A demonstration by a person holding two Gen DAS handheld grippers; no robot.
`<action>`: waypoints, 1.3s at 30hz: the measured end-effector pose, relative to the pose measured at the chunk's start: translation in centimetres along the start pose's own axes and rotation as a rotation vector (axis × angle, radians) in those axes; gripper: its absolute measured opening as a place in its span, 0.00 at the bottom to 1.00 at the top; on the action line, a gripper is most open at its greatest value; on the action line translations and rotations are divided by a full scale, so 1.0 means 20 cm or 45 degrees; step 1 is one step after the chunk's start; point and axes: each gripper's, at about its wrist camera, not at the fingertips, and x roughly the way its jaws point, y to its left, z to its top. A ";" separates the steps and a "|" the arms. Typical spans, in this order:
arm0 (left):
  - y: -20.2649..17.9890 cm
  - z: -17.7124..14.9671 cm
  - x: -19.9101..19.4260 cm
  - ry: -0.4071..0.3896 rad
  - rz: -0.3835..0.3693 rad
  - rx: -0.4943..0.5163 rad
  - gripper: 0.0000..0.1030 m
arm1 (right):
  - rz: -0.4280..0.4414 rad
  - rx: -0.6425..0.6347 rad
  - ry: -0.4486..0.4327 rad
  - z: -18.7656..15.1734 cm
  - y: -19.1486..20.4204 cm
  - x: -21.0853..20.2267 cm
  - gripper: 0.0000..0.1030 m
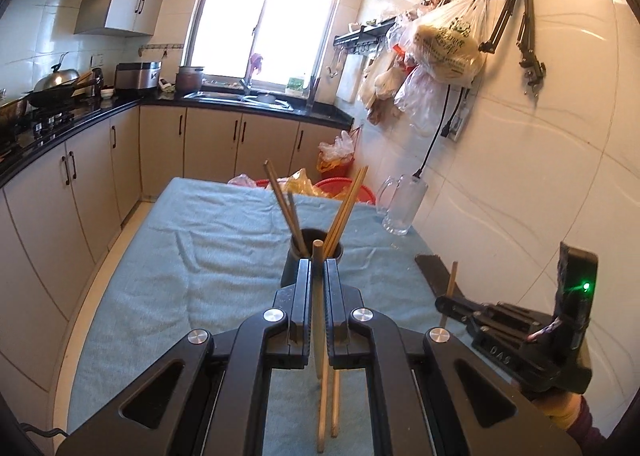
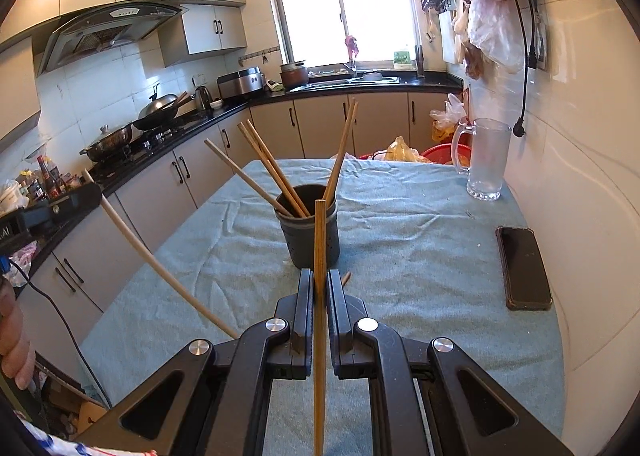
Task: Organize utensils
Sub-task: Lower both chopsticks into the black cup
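Both grippers, left (image 1: 318,276) and right (image 2: 320,288), had fingers clamped on one light, stiff, slippery chopstick (image 2: 320,240) mid-shaft, near the holder (image 2: 308,228) mid-bench.

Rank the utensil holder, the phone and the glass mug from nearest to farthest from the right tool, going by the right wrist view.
1. Utensil holder: straight ahead of the right tool.
2. Phone: flat on the cloth, off to the right.
3. Glass mug: far right corner, by the wall.
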 end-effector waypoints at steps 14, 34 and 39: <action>-0.12 0.41 0.13 -0.163 -0.027 0.087 0.05 | -0.012 -0.048 -0.158 0.42 0.01 0.00 0.06; -0.04 0.59 0.77 0.028 0.049 0.011 0.05 | 0.004 0.143 -0.208 0.80 -0.09 0.49 0.06; -0.04 0.54 0.81 0.065 0.051 0.009 0.05 | 0.027 0.144 -0.144 0.76 -0.12 0.62 0.06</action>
